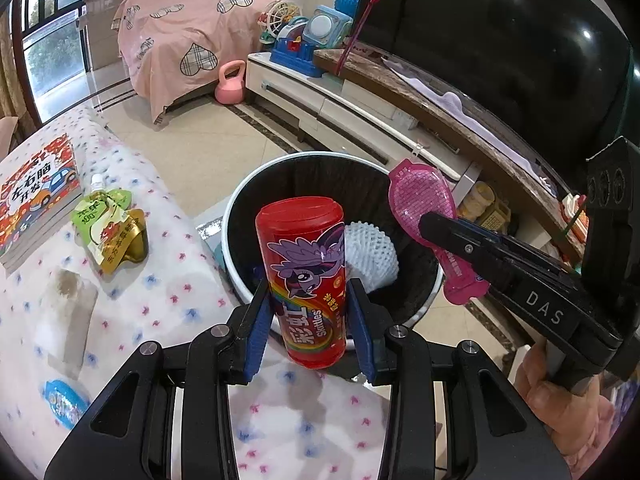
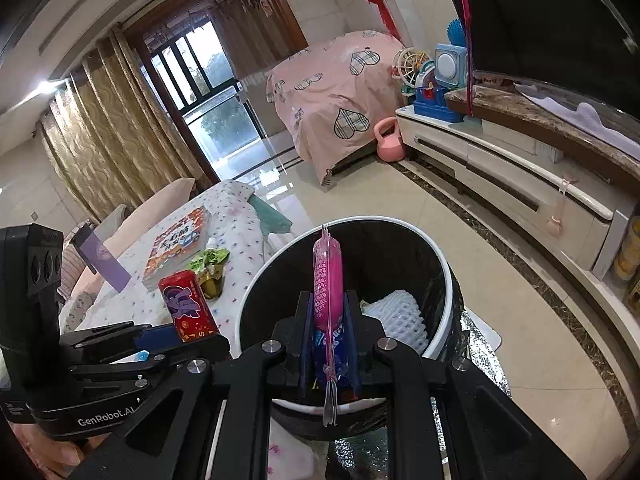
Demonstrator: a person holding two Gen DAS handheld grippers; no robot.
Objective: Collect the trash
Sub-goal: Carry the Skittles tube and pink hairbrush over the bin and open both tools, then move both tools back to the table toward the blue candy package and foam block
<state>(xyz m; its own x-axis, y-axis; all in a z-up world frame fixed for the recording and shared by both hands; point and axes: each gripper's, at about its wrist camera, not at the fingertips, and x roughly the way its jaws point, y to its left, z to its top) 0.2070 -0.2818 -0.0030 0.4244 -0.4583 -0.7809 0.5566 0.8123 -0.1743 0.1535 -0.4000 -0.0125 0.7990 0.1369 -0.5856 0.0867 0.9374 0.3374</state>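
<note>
My left gripper (image 1: 312, 316) is shut on a red Skittles can (image 1: 306, 280) and holds it upright at the near rim of the black-lined trash bin (image 1: 240, 204). My right gripper (image 2: 328, 316) is shut on a pink glittery packet (image 2: 328, 276), held on edge above the bin (image 2: 444, 280). The right gripper and packet (image 1: 424, 208) show over the bin's right side in the left wrist view. The can (image 2: 188, 304) shows in the right wrist view. White foam netting (image 1: 372, 256) lies inside the bin.
A table with a floral cloth (image 1: 140, 300) stands left of the bin, bearing a green and gold drink pouch (image 1: 112, 232), a children's book (image 1: 36, 200) and a blue wrapper (image 1: 64, 400). A white TV cabinet (image 2: 520, 184) runs along the right. A pink kettlebell (image 1: 230, 88) sits on the floor.
</note>
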